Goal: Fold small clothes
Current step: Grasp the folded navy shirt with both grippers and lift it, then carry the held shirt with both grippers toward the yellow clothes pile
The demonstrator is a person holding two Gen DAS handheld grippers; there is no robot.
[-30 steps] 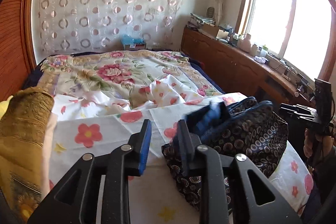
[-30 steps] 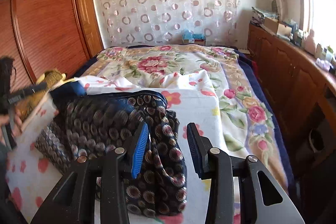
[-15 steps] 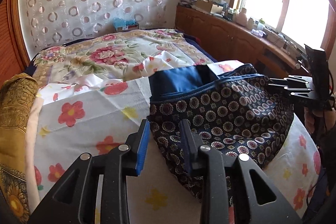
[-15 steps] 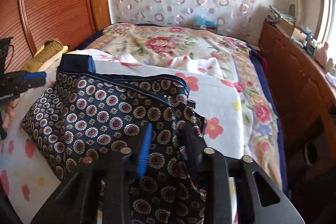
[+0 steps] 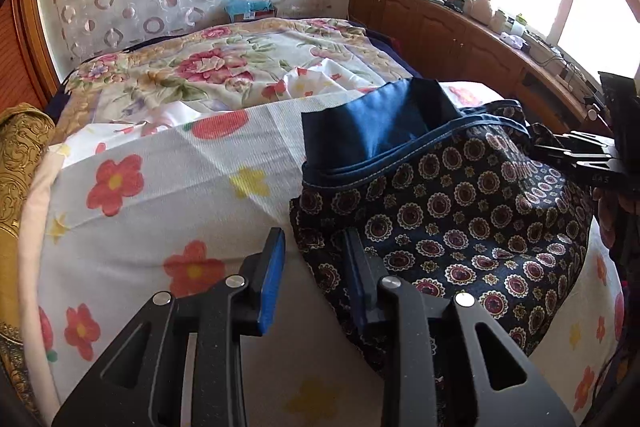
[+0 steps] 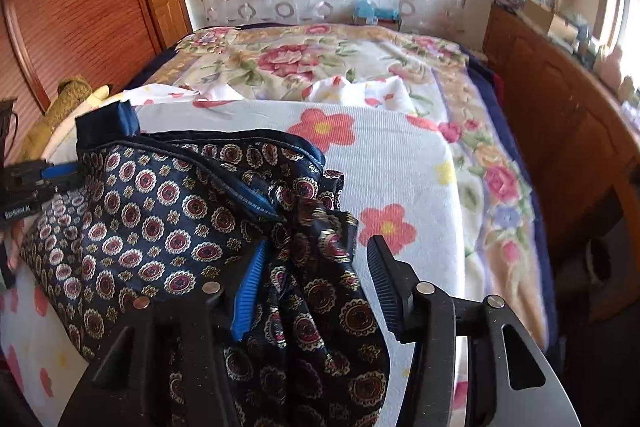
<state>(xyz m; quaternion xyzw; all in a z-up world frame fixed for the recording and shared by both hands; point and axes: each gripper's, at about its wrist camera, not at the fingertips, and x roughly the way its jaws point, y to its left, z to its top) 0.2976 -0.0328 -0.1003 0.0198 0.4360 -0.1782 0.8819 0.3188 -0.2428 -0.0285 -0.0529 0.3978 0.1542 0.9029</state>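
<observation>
Patterned garment (image 5: pixel 460 227) lies spread on the flowered sheet (image 5: pixel 160 195) at the near end of the bed (image 6: pixel 328 59), navy lining (image 5: pixel 376 123) showing at its far edge.

Left gripper (image 5: pixel 314 275): fingers parted, nothing clamped. The garment's near-left corner lies just at the gap; the right finger sits over cloth, the left finger over bare sheet.

Right gripper (image 6: pixel 316 291): fingers apart, with a bunched fold of the garment lying loosely between them; no pinch seen, so I read it as released.

Step in hand, as I judge it: taking hold of the two near corners for a fold. To do it well, close each gripper on the hem only, not the sheet beneath; the right side is crumpled, so tension outward first to flatten it, then carry both corners together so the edges meet square.

Room: open sheet to the left of the garment and beyond it. Right edge of the bed runs close to the wooden cabinet (image 6: pixel 560 115); a gold cushion (image 5: pixel 20 155) borders the left
</observation>
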